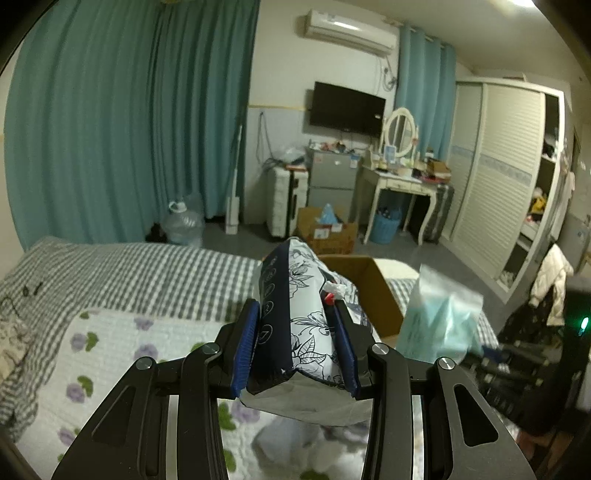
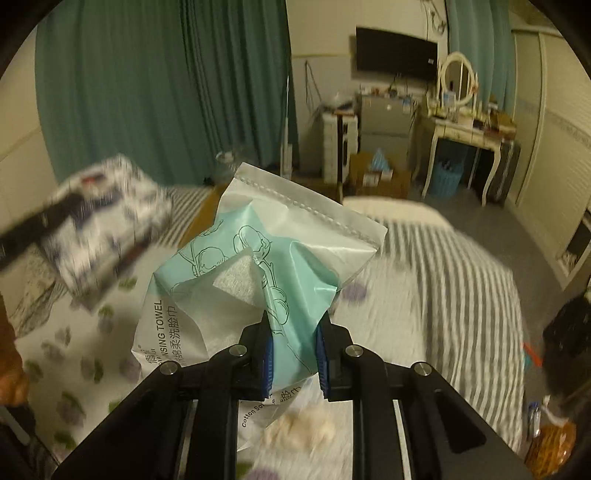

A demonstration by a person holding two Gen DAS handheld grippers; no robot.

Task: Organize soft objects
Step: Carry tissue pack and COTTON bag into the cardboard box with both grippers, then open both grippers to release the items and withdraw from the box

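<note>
While the left gripper (image 1: 295, 347) clamps the floral tissue pack (image 1: 295, 295) mid-body, the right gripper (image 2: 294, 356) pinches the light, crumpling cleansing-towel bag (image 2: 258, 258), which looks slippery.

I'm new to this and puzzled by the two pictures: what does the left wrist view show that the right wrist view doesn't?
Only the left wrist view shows the air conditioner, the open wardrobe and the left gripper clamped on a floral tissue pack.

Only the right wrist view shows the right gripper pinching a mint cleansing-towel bag up close, with its printed label.

Both show both packs, the striped bed, teal curtains, TV and dressing table.
</note>
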